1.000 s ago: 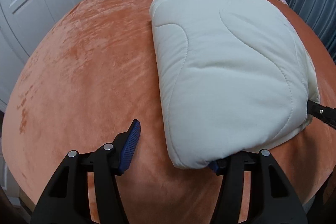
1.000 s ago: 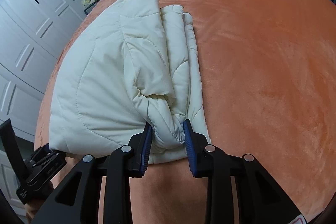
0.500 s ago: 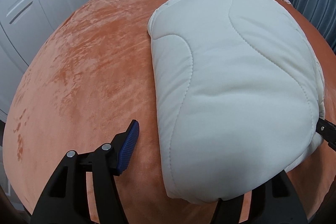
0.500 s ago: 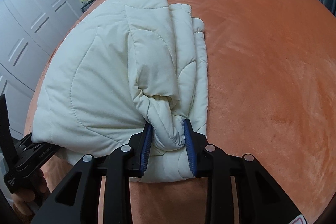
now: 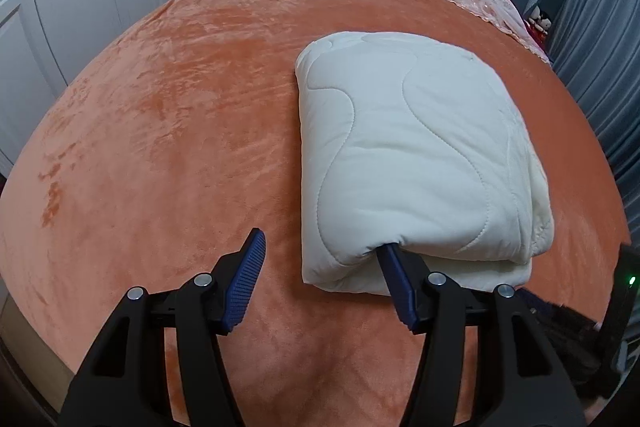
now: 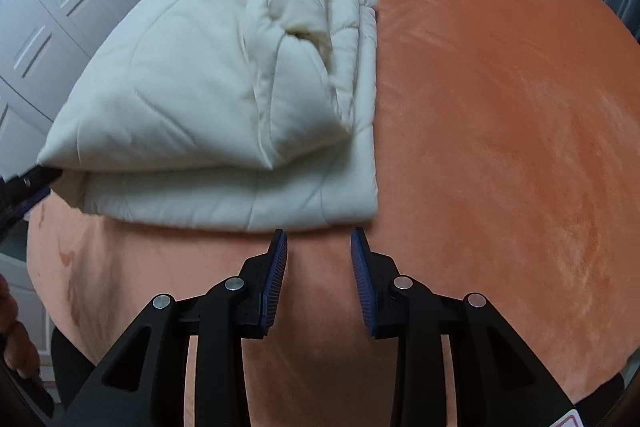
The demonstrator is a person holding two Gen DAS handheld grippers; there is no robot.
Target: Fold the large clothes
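Near the front edge of the orange bed cover [image 5: 168, 131] lies the folded cream quilted garment [image 5: 408, 155] — a thick, layered stack. The left gripper [image 5: 324, 251] has its jaws closing, one finger free over the cover, the other tucked between the garment's folds at its near-left corner, nothing pinched. The right gripper [image 6: 319, 239] hangs just short of the garment's front edge — jaws apart, empty.
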